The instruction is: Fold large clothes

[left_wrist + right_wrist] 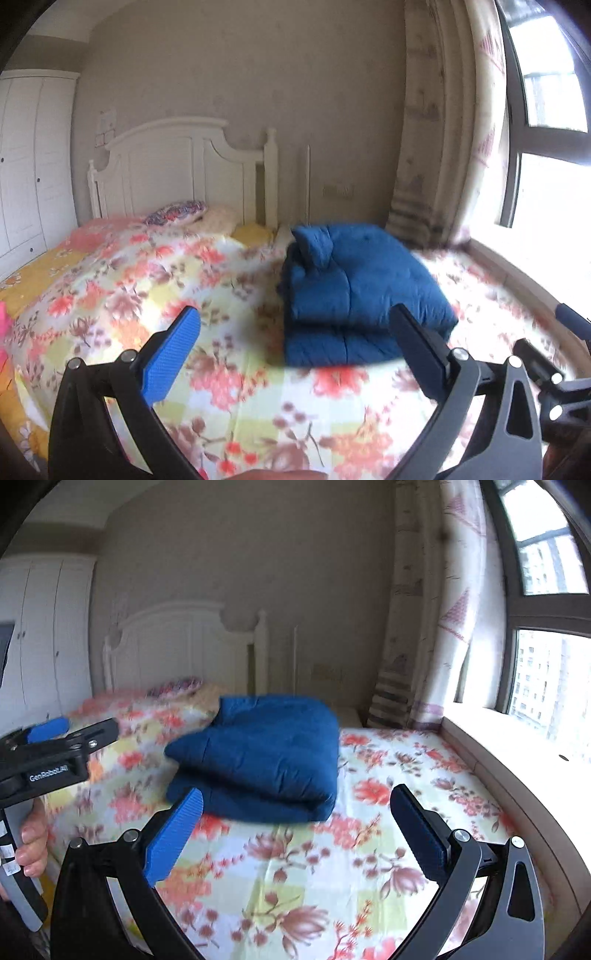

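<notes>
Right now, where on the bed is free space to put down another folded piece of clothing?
Free: the floral bedspread between the folded blue garment and the window sill, and the near strip before both open grippers. Also left of the garment. Crowded: the pillows by the headboard.

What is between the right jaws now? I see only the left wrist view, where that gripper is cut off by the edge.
Observer: Nothing; the right gripper is open.
Operator: Who holds the handle of the left gripper?
Observer: A hand, seen at the right wrist view's left edge.
Operator: Is the window only glare?
Observer: No, tall buildings show outside.
</notes>
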{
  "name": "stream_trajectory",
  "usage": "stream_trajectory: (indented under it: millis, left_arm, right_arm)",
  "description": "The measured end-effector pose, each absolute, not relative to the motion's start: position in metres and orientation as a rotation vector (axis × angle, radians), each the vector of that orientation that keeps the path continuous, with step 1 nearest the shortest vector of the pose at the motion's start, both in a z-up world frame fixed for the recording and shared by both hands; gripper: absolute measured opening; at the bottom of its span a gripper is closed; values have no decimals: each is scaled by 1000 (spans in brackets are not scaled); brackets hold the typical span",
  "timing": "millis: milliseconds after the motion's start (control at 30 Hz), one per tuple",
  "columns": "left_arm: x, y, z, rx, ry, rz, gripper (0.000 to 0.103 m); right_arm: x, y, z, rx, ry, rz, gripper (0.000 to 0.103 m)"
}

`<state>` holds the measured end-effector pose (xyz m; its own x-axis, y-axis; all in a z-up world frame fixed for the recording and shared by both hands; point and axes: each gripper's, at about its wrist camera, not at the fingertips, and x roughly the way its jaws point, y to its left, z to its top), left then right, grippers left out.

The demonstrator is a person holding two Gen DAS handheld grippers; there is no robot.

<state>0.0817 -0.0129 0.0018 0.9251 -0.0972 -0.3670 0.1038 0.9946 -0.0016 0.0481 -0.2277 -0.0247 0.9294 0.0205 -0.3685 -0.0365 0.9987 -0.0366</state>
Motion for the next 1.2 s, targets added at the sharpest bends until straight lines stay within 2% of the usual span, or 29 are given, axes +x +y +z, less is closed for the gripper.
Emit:
stream_trajectory:
  millis: [433,1200]
  left_arm:
    - [91,-23,-24,45,436,-119,101]
    - [82,-25,-19,60,414,-108,101]
  right_arm:
    - [66,-222,-44,0,438,48,98]
    - [62,-216,-44,8,435,55,98]
